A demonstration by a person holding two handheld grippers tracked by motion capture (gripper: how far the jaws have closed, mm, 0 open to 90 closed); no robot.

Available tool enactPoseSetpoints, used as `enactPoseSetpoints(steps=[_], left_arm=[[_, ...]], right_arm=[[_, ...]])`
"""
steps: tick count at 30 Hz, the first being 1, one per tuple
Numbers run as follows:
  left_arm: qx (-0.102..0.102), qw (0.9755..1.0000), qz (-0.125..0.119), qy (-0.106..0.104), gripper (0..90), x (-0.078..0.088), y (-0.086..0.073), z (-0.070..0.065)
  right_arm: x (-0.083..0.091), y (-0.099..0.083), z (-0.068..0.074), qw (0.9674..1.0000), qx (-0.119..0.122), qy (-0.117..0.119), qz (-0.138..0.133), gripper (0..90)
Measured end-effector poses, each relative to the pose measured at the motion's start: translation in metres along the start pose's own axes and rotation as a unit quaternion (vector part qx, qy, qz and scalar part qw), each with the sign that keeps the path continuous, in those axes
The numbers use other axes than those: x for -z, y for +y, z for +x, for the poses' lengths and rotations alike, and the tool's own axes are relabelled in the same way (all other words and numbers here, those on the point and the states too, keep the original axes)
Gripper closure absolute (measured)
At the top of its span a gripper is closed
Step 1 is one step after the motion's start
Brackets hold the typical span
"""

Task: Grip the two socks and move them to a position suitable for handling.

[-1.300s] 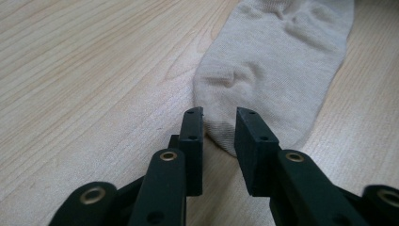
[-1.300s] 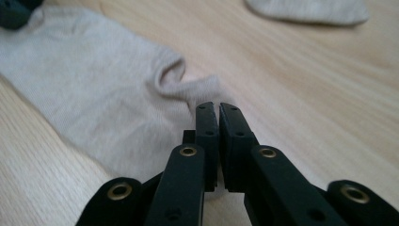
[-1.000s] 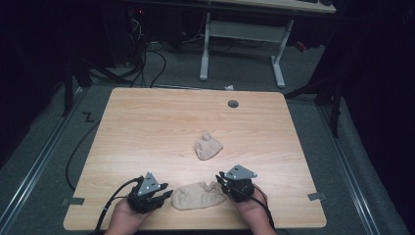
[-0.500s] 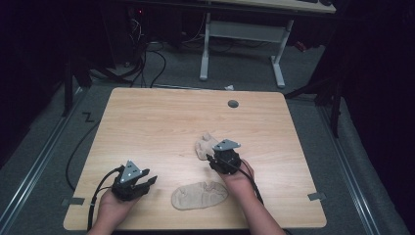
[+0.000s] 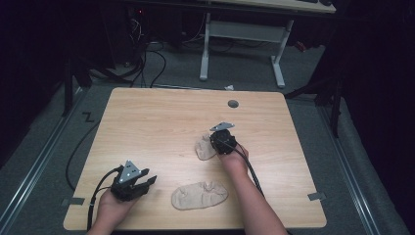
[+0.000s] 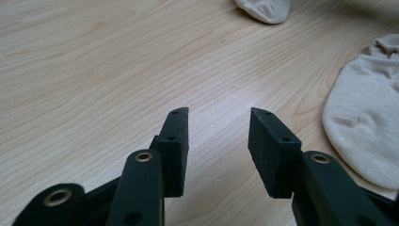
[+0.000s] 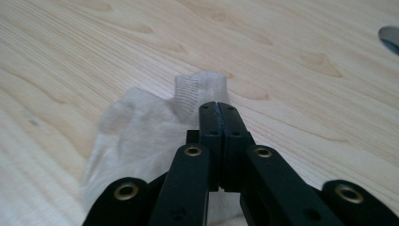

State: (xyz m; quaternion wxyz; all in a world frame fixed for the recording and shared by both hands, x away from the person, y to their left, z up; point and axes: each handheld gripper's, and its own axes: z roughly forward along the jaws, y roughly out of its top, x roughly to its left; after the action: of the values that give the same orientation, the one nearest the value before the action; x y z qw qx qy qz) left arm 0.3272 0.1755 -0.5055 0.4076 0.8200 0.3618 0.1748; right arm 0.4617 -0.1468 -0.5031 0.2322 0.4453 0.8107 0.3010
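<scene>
While its jaws are pressing flat together on a pinch of thin fabric, the right gripper [image 7: 219, 106] is gripping the crumpled sock [image 7: 141, 136], a fold of which is standing up just past the jaw tips. Those jaws have just been closing, with the sock's cloth caught between them. Seen from above, the right gripper [image 5: 221, 143] is sitting at the crumpled sock's [image 5: 204, 148] right edge, its grey plate tipped up toward the far side of the table [image 5: 147, 122]. The right hand [image 5: 234, 159] is wrapping the gripper's body from behind, and the forearm is stretching back from the sock toward the near edge, angled to the right, with the cable trailing along it.

Nearer than the crumpled sock, a flat sock [image 5: 199, 195] is lying spread out on the wood, apart from it.

Well to the near left of the crumpled sock, the left gripper [image 5: 142, 182] is resting low over the table, its jaws pointing right toward the flat sock. The left gripper [image 6: 219, 141] is standing with its jaws wide apart, with bare wood between them, and the flat sock [image 6: 362, 122] is lying just off its right jaw. The left hand [image 5: 115, 205] is cupping the gripper from the near edge.
</scene>
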Motion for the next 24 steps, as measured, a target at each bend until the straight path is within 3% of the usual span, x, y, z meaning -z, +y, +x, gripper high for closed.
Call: enactPoseSetpoints(steps=[1,5,8,15,19,22,24], left_arm=[[-0.002,1.0,0.0,0.001,58.7,0.001,0.0,0.0],[0.0,1.0,0.002,-0.001,58.7,0.0,-0.001,0.001],[0.002,1.0,0.004,-0.001,58.9,0.0,-0.002,0.001],[-0.004,1.0,0.005,-0.004,58.9,0.0,-0.002,-0.003],[-0.008,0.9999,0.009,-0.007,58.9,-0.002,-0.001,-0.005],[-0.01,0.9999,0.012,-0.007,58.9,-0.004,-0.001,-0.006],[-0.01,0.9998,0.014,-0.007,58.9,-0.004,-0.002,-0.006]], right_arm=[[-0.01,-0.003,0.0,0.9998,0.001,0.003,0.019,89.8],[-0.012,-0.01,0.004,0.9996,0.007,0.006,0.025,89.8],[0.001,-0.022,0.012,0.9995,0.016,0.012,0.024,89.9],[0.028,-0.051,0.03,0.9998,0.01,0.016,0.011,89.8],[0.035,-0.061,0.035,0.9999,0.01,0.012,-0.002,89.7],[0.04,-0.063,0.035,0.9999,0.012,0.001,-0.004,80.0],[0.049,-0.063,0.035,0.9996,0.006,0.016,-0.023,77.0]])
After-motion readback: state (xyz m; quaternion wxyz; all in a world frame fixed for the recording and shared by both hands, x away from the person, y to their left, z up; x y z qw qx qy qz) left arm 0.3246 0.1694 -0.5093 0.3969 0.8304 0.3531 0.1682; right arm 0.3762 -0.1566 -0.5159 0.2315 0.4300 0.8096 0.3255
